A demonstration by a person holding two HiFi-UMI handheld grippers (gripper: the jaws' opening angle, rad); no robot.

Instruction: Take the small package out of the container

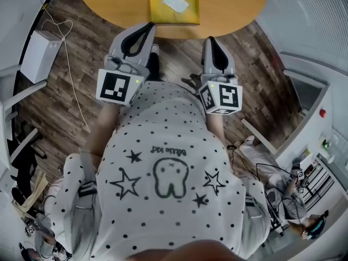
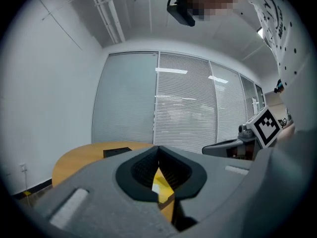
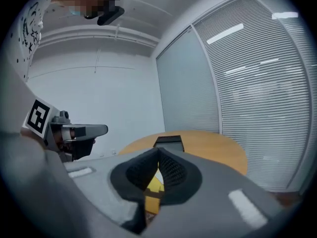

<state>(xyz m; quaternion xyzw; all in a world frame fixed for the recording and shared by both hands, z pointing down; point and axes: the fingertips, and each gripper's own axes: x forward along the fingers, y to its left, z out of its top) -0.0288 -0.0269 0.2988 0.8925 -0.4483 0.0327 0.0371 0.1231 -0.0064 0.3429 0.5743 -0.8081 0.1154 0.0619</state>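
Nearest the camera, the person's dotted shirt [image 1: 168, 145] fills the lower head view, with both grippers held out ahead of it over the wooden floor [image 1: 179, 64].

The left gripper [image 1: 148, 27] has its jaws closed, tips meeting. Its own view [image 2: 158, 148] shows nothing between the pads, only yellow through the gap below the tips. Its marker cube [image 1: 118, 87] sits at the rear.

The right gripper [image 1: 210, 40] is likewise closed, tip to tip. Its own view [image 3: 159, 150] shows nothing gripped. Its marker cube [image 1: 222, 98] faces up.

Both grippers reach to the near edge of the round wooden table [image 1: 234, 4]. The left tip shows beside the near left corner of the yellow container [image 1: 163, 12]; contact cannot be determined.

The container lies flat at the table's near edge, between the lines of the two grippers. A small white flat piece [image 1: 175, 2] rests on top of it. Whether that is a label or the small package cannot be told.

Further back, a dark flat box [image 3: 168, 143] lies on the table, with window blinds [image 2: 188, 108] beyond.
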